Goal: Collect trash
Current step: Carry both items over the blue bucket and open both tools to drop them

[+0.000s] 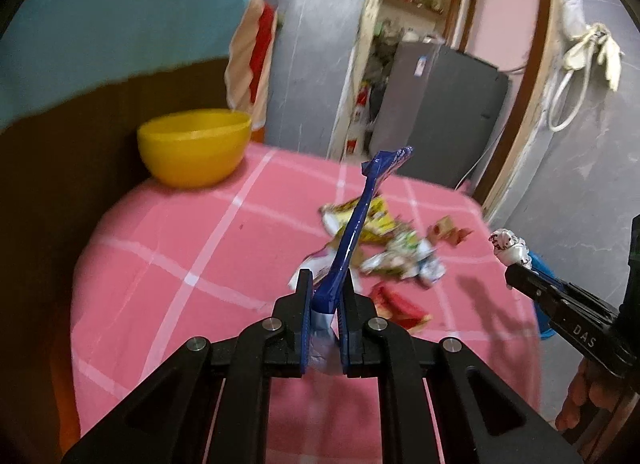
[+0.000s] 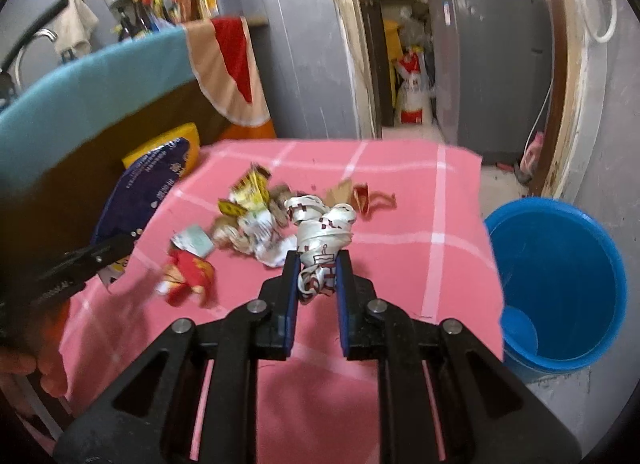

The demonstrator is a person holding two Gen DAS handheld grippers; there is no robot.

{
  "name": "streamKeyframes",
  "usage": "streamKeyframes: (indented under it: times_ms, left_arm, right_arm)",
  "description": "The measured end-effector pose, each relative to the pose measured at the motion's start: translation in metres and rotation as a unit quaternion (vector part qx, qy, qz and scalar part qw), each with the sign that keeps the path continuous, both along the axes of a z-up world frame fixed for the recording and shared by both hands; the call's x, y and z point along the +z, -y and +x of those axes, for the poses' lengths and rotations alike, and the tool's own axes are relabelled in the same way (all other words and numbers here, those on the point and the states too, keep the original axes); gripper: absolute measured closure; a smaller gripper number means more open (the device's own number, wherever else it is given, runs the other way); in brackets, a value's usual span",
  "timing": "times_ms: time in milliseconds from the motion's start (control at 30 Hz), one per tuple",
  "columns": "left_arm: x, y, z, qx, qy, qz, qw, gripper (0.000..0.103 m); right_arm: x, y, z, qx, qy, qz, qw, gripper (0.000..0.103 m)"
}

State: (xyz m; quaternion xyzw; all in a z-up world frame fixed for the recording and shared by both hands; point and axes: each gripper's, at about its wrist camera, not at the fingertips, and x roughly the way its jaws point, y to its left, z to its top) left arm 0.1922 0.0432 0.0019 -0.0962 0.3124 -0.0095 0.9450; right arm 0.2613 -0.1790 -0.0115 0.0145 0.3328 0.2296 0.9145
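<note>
Glossy blue foil wrapper (image 1: 362,220), shiny white ribbon (image 2: 325,230), pink checked cloth (image 1: 192,248), smooth yellow plastic bowl (image 1: 195,146)

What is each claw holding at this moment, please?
Left claw: closed on the blue wrapper.
Right claw: closed on the white ribbon bundle.

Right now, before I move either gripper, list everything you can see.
blue wrapper: 1, dark blue, clamped in left gripper, standing up
white ribbon bundle: 1, white with dark print, clamped in right gripper
loose wrappers: several, yellow, white and red, piled mid-table
red packet: 1, red, near side of pile
yellow bowl: 1, far left table corner
blue bucket: 1, on floor right of table
pink checked tablecloth: 1, covers table
grey fridge: 1, in background
left gripper: black, shut
right gripper: black, shut
</note>
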Motion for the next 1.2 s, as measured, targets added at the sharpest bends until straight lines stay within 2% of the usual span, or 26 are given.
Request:
streamKeyframes:
  times_ms: [100, 233, 467, 667, 867, 1200]
  left_arm:
    - [0.017, 0.017, -0.010, -0.010, 0.037, 0.014, 0.9992, 0.094]
    - [0.034, 0.043, -0.014, -0.031, 0.073, 0.012, 0.9968, 0.094]
    - [0.054, 0.101, 0.001, -0.090, 0.118, -0.005, 0.9889, 0.094]
    - [0.062, 0.153, 0.022, -0.147, 0.143, -0.034, 0.9781, 0.094]
    - [0.053, 0.203, 0.053, -0.194, 0.121, -0.044, 0.9726, 0.094]
    - [0.010, 0.260, 0.105, -0.224, 0.015, -0.031, 0.9739, 0.094]
  right_arm:
    - [0.016, 0.009, -0.014, -0.011, 0.036, 0.012, 0.999, 0.087]
    - [0.038, 0.025, -0.030, -0.032, 0.087, 0.022, 0.995, 0.087]
    - [0.072, 0.069, -0.054, -0.089, 0.169, 0.033, 0.981, 0.087]
    - [0.082, 0.114, -0.061, -0.140, 0.207, 0.019, 0.968, 0.086]
    - [0.074, 0.155, -0.052, -0.181, 0.199, 0.008, 0.963, 0.086]
    - [0.024, 0.205, -0.027, -0.220, 0.125, 0.011, 0.967, 0.086]
